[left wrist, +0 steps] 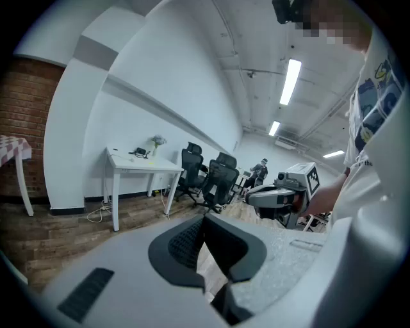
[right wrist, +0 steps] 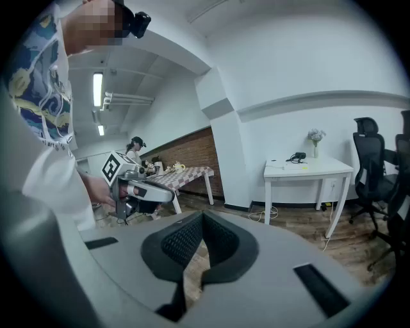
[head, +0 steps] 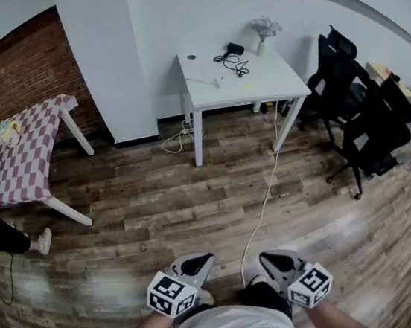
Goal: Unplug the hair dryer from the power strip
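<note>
A person stands on a wood-plank floor point(head: 143, 205) with both handheld grippers low in front of the body. The left gripper point(head: 196, 262) and the right gripper point(head: 273, 259) each have their jaws closed together, with nothing between them. The black hair dryer point(head: 234, 47) lies well away on the far side of a white table point(head: 270, 87), its dark cord point(head: 232, 61) looped beside it and a vase of flowers point(head: 263, 32) near. A white cable point(head: 261, 212) trails from the table across the floor. Black office chairs point(head: 348, 103) stand at right, a checkered table point(head: 21, 157) at left.
</note>
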The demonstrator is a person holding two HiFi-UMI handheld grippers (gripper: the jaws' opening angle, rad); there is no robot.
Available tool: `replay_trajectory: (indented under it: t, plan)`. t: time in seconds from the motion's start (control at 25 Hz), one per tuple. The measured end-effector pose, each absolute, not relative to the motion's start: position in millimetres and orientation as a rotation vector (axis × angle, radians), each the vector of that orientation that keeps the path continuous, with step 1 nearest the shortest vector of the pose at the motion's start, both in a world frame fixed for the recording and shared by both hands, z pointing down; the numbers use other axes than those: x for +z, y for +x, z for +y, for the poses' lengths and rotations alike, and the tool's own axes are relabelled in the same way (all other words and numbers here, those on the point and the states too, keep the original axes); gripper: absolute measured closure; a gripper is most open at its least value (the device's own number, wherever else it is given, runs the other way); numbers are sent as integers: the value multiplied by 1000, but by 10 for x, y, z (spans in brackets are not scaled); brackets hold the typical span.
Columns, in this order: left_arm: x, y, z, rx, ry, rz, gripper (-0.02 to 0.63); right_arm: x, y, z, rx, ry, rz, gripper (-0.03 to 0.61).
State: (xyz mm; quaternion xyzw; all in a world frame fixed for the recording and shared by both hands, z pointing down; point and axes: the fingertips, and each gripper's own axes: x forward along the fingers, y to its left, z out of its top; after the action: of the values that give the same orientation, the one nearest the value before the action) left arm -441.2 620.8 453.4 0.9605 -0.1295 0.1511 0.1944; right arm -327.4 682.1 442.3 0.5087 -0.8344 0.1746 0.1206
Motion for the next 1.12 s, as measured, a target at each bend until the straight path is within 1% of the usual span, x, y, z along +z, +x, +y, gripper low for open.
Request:
replay_trajectory:
  t: [0.24, 0.4, 0.56, 0.6, 0.64, 0.68, 0.88, 1.12]
  plan:
    - [4616, -4367, 6214, 437, 2691, -338, 611, 4456, -3323, 6802, 488, 1483, -2454, 583]
    - [4612, -4136, 6121, 441, 2702, -336, 611, 4474, -3150, 6683, 509, 1487, -2477, 583]
    - [4606, -3907, 5882, 460, 2697, -374, 611, 4463, -2915, 6444, 413, 1445, -2522, 580]
    - [4608, -3828, 5814, 468, 2694, -382, 611, 4434, -2821, 6349, 412, 1455, -2536, 556]
    - [4610, -3738, 5749, 479, 2693, -386, 611, 4401, -2710, 6251, 412, 1476, -2548, 472]
    - [4609, -3639, 5685, 491, 2697, -388, 611, 4385, -2588, 6164, 412, 1498, -2556, 459]
    - [4558, -3116, 5341, 515, 2712, -413, 611, 4430, -1991, 5805, 444, 1530, -2569, 460]
    - [4594, -2525, 5049, 559, 2716, -416, 611, 4489, -1347, 5489, 487, 1570, -2552, 445]
